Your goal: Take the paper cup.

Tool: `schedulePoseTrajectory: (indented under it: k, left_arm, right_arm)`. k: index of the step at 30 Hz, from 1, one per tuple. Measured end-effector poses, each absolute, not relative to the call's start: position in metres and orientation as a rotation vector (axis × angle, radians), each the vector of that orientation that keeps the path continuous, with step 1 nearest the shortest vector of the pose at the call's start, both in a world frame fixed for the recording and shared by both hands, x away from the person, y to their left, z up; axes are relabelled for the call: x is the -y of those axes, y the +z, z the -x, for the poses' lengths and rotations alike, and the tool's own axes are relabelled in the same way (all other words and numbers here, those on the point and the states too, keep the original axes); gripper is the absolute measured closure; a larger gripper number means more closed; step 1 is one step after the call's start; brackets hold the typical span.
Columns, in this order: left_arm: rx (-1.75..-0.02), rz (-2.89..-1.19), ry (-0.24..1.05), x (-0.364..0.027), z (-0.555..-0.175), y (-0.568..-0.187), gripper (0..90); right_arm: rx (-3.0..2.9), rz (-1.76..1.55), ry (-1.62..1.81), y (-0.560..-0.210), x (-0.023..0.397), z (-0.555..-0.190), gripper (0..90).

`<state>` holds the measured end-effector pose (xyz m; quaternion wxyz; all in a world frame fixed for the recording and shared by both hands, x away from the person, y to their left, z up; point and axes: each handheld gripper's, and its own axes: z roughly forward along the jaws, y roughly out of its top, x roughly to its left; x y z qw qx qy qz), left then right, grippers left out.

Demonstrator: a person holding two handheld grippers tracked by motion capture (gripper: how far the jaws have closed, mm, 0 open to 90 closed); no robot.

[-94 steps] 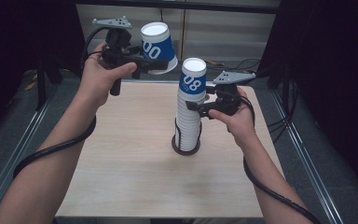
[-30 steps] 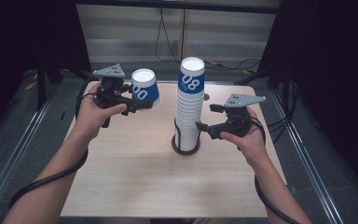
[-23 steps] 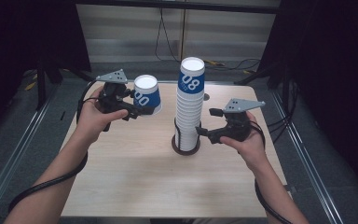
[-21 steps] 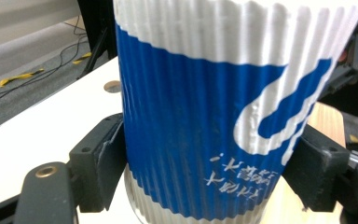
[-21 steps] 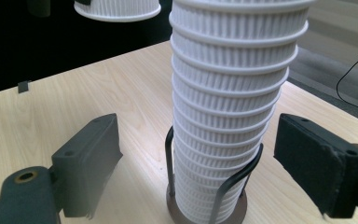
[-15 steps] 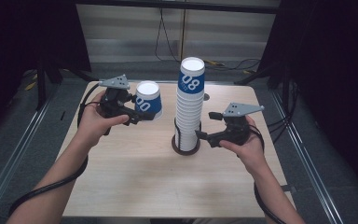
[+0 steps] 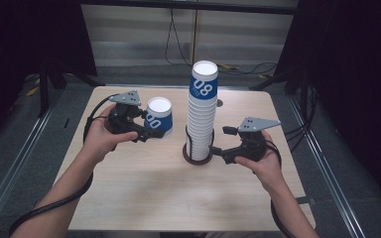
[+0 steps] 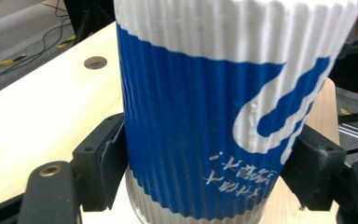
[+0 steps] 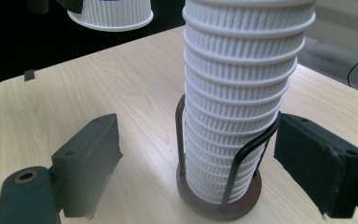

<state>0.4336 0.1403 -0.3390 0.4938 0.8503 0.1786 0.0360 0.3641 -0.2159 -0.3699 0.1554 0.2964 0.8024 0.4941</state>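
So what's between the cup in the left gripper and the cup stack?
Nothing: in the high view, bare table separates the held cup from the stack.

Between left tongs [image 7: 155,133]: single cup [image 7: 158,116], upside down, above the surface [image 7: 144,198]. Right of it, between right tongs [image 7: 217,151]: cup stack [image 7: 202,116] upright in holder [image 7: 197,153], untouched.

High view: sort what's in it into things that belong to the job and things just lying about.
In the job:
- single blue-and-white ribbed paper cup, upside down in the left gripper
- tall stack of white ribbed paper cups
- dark round wire stand holding the stack
- right gripper, jaws open either side of the stand

Lying about:
- black cables on the floor beyond the wooden table
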Motion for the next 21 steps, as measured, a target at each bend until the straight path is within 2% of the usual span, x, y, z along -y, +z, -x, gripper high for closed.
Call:
schedulePoseTrajectory:
  k: [21]
  left_arm:
    - [-0.394,-2.183,0.086,-0.13,-0.424,-0.358,24.4]
  right_arm:
    - [-2.333,-0.844,1.416,-0.391,0.215,-0.356,13.7]
